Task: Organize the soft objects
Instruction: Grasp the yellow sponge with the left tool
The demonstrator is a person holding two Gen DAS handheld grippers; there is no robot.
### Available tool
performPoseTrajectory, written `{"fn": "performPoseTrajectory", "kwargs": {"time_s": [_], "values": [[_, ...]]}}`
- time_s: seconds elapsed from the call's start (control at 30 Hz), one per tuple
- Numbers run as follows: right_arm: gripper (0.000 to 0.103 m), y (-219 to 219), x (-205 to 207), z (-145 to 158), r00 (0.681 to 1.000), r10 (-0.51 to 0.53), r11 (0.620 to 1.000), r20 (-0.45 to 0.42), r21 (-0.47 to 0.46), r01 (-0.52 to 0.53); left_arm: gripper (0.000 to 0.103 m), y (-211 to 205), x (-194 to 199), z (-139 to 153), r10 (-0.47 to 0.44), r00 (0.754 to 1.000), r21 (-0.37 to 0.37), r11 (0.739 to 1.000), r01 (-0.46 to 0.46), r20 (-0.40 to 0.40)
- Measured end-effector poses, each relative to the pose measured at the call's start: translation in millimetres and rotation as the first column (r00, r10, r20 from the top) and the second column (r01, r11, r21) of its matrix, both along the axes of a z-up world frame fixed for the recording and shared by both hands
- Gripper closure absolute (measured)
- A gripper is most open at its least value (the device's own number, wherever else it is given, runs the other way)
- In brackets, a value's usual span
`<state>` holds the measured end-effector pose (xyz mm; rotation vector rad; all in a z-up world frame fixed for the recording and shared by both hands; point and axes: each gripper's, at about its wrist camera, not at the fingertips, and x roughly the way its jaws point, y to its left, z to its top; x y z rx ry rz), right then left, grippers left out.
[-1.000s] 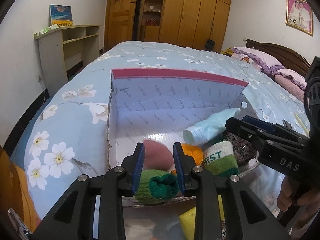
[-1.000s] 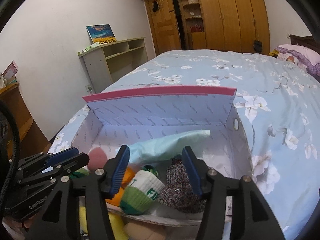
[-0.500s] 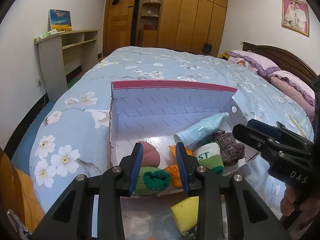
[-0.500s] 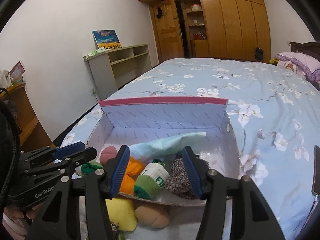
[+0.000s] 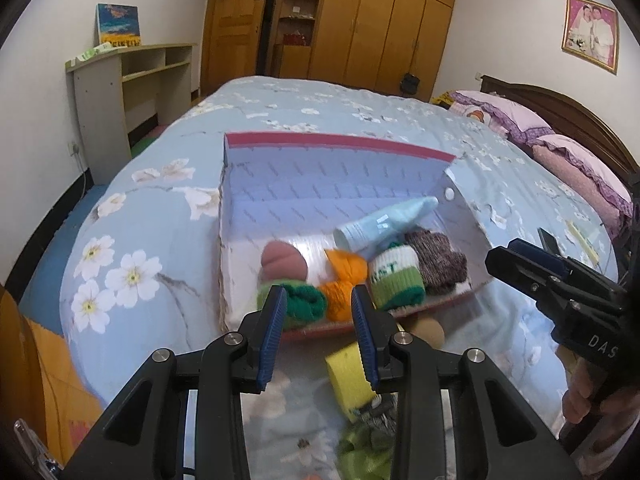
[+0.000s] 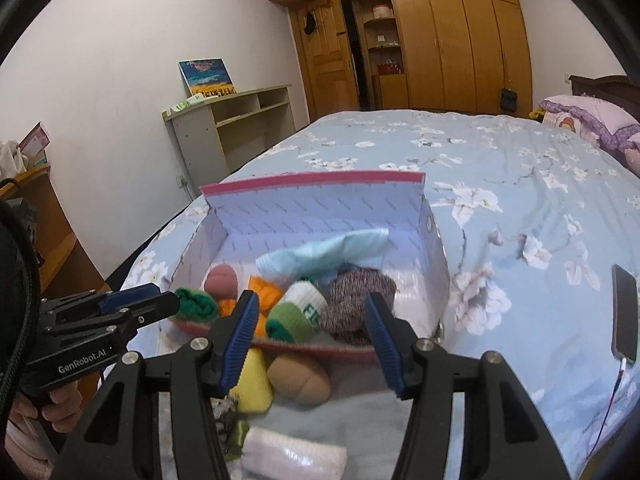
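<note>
Glossy cardboard box (image 5: 320, 184); knitted socks (image 6: 356, 300).

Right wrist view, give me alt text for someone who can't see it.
An open right gripper hangs over a box of rolled socks on a flowered bed. A yellow sponge and tan ball lie outside it.

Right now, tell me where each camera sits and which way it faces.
Left wrist: on the left gripper, looking forward over the bed at the box; shows its own open fingers and the right gripper at the right edge.
Right wrist: on the right gripper, facing the same box; shows its own open fingers and the left gripper at the left edge.
Shared: box, green sock, yellow sponge.
</note>
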<state>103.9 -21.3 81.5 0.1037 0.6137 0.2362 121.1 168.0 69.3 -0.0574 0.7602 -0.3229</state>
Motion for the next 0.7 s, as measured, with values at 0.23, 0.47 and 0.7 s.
{"fn": "performPoseTrajectory", "kwargs": {"time_s": [0.23, 0.47, 0.7], "values": [[0.045, -8, -19, -10, 0.999, -0.016, 1.0, -0.034, -0.008, 0.015, 0.068, -9, -15, -3, -0.037, 0.999, 0.003, 0.999, 0.037, -0.03], [0.045, -22, -32, -24, 0.996, -0.045, 0.999, -0.071, 0.015, 0.046, 0.068, -21, -20, -17, -0.077, 0.994, 0.005, 0.997, 0.077, -0.074], [0.045, -31, -37, -41, 0.992, -0.055, 0.997, -0.112, 0.046, 0.061, 0.068, -26, -16, -37, -0.085, 0.989, 0.017, 0.996, 0.087, -0.121]]}}
